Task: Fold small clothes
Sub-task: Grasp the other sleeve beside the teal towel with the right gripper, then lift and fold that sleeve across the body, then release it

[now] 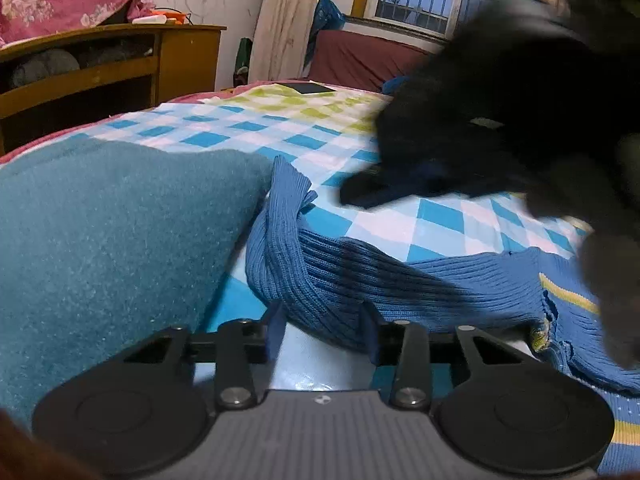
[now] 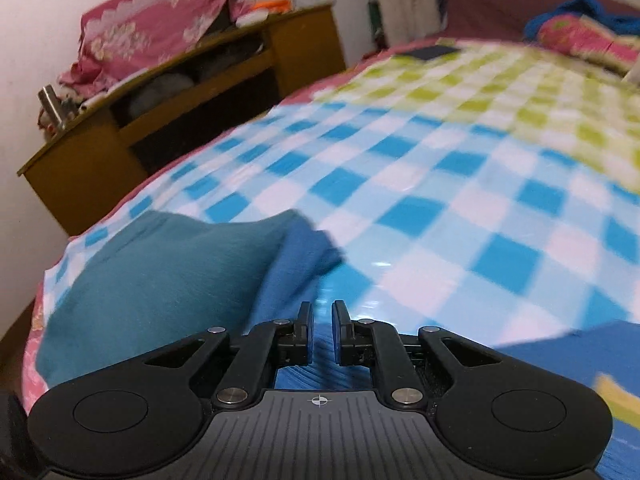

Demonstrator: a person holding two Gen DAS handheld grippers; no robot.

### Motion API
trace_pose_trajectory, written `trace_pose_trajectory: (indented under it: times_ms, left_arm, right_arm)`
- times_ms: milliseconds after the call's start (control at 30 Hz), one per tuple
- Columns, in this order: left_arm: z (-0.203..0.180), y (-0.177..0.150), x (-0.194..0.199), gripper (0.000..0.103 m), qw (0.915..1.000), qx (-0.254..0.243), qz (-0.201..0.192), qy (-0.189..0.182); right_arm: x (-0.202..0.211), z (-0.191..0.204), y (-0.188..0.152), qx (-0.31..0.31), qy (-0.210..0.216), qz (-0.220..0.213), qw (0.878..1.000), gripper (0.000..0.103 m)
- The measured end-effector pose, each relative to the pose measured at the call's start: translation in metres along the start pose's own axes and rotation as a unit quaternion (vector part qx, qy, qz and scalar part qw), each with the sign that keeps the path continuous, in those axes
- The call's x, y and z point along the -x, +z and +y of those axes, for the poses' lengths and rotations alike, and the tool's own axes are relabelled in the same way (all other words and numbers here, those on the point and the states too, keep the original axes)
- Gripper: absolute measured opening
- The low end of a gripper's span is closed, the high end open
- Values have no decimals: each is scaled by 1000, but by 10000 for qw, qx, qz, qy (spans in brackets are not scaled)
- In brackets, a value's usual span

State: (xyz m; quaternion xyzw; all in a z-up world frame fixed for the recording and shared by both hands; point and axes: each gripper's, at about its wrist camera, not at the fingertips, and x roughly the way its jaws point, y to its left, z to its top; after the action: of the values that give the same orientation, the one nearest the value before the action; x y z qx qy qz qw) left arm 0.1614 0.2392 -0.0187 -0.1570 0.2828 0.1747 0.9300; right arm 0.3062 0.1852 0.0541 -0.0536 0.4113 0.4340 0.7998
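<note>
Left claw (image 1: 322,320) grips the blue sweater's (image 1: 400,284) sleeve, lower centre; right claw (image 2: 320,330) narrow, empty, above the bed (image 2: 440,184).

Cloth on a glossy bed cover, matt plastic tools

The blue sweater (image 1: 400,280) was a ribbed knit, matt, with a frayed spot near its yellow stripe. Beside it the teal garment (image 1: 112,240) looked like soft, fuzzy fleece with a fine nap. The checked bed cover (image 2: 460,208) under both was smooth and shiny, catching highlights like plastic sheeting. The left tongs (image 1: 322,332) and right tongs (image 2: 320,332) were of matt black plastic with small bright metal pivot pins, on grey ridged bodies. The cabinet (image 2: 168,120) beyond the bed was of brown wood with a dull, worn finish, and pink floral cloth (image 2: 152,28) lay on top.
</note>
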Motion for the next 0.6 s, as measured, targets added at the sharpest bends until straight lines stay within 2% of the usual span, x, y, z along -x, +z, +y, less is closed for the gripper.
trace_pose_trajectory:
  times_ms: [67,133,233,300,500,600]
  left_arm:
    - [2,1,-1,43,10000,41,8,-62]
    - [3,1,-1,43,9999,33,13,-113]
    - [4,0,-1,43,9998,20,21,-176]
    - [5,0,-1,43,9998,17,28,-204]
    - [8,0,-1,43,9997,60,20,-255]
    - [8,0,-1,43,9996,63,18,-257]
  right_arm:
    - [-18,8,8,-8,105,121,9999,13]
    - [-35,17,15,83,74,241,9996,19]
    - [-54,24,20,63,74,381,9992,20]
    - [-61,27,22,5,102,450,9989,20]
    - [-71,27,23,33,-230,601,9979,21]
    - [-68,24,23,35,-312,607,9977,27]
